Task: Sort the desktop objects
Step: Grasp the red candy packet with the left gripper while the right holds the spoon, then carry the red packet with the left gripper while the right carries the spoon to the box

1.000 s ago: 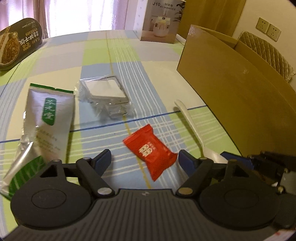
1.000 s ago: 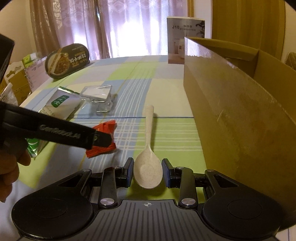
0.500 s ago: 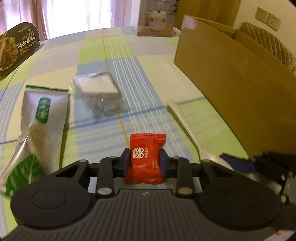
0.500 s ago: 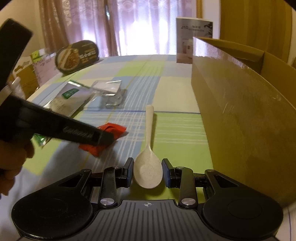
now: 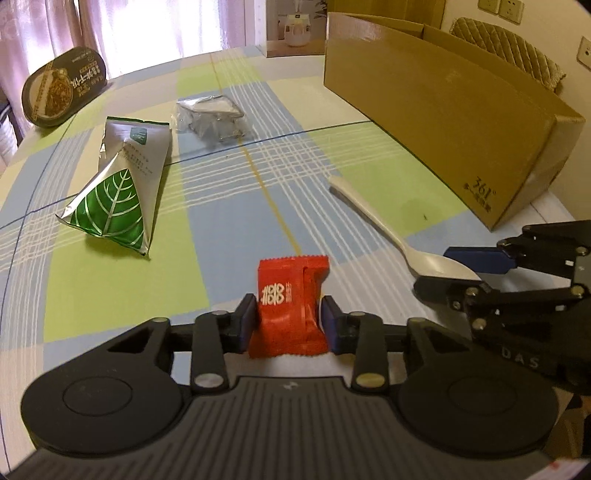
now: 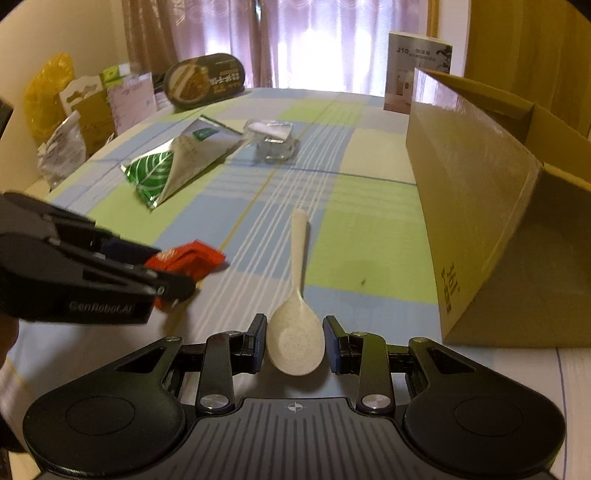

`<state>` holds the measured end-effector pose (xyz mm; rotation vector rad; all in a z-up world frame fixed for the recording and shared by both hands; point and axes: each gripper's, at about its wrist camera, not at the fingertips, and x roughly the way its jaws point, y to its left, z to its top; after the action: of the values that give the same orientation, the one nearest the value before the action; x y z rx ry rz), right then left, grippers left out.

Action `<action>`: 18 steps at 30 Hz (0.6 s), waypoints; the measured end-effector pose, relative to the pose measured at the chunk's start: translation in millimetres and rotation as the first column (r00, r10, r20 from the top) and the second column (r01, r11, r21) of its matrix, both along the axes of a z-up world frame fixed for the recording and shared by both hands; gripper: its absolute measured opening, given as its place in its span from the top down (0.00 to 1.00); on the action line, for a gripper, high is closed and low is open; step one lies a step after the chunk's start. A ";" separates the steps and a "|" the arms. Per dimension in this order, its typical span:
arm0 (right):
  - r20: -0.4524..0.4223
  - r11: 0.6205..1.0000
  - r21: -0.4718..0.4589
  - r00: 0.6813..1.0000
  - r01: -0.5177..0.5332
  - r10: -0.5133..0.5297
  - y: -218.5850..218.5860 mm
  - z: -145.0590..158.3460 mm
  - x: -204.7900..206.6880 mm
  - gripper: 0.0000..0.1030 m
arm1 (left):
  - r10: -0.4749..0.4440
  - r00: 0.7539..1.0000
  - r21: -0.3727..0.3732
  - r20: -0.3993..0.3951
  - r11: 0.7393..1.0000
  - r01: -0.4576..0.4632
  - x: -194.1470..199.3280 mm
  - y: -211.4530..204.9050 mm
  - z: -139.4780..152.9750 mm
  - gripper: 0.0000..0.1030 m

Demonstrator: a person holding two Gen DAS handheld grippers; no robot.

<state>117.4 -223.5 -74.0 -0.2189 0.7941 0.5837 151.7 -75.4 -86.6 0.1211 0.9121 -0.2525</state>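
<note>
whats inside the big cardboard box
Cannot tell. The cardboard box is open at the top, but both views show only its outer wall and a strip of the far inner wall; the near wall hides the floor and any contents.

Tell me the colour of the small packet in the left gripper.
Red with white printing; the packet shows best in the left wrist view.

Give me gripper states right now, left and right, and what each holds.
Left gripper: jaws closed on the red candy packet.
Right gripper: jaws closed on the bowl of the white spoon.
</note>
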 end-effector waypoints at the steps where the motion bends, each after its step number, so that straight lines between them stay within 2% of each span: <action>1: 0.003 1.000 -0.004 1.000 -0.001 0.001 0.4 -0.3 -1.3 0.71 | 0.001 1.000 0.003 0.001 1.000 -0.001 -0.3 -0.5 0.2 0.68; 6: 0.010 1.000 -0.015 1.000 -0.005 0.005 1.5 -0.1 0.0 0.71 | 0.011 1.000 0.005 -0.004 1.000 -0.011 0.5 -0.5 0.7 0.68; 9: 0.012 1.000 -0.018 1.000 -0.010 0.010 1.2 1.4 0.0 0.71 | 0.017 1.000 0.006 -0.010 1.000 -0.017 0.5 -1.1 2.4 0.73; 18: 0.045 1.000 -0.002 0.999 -0.004 0.004 -1.3 19.5 -6.2 0.71 | 0.028 1.000 -0.014 -0.004 1.000 -0.028 -8.6 -1.1 17.1 0.75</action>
<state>111.2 -224.8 -54.4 -0.2346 0.7510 0.5795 143.1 -76.5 -69.5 0.0945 0.9149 -0.2331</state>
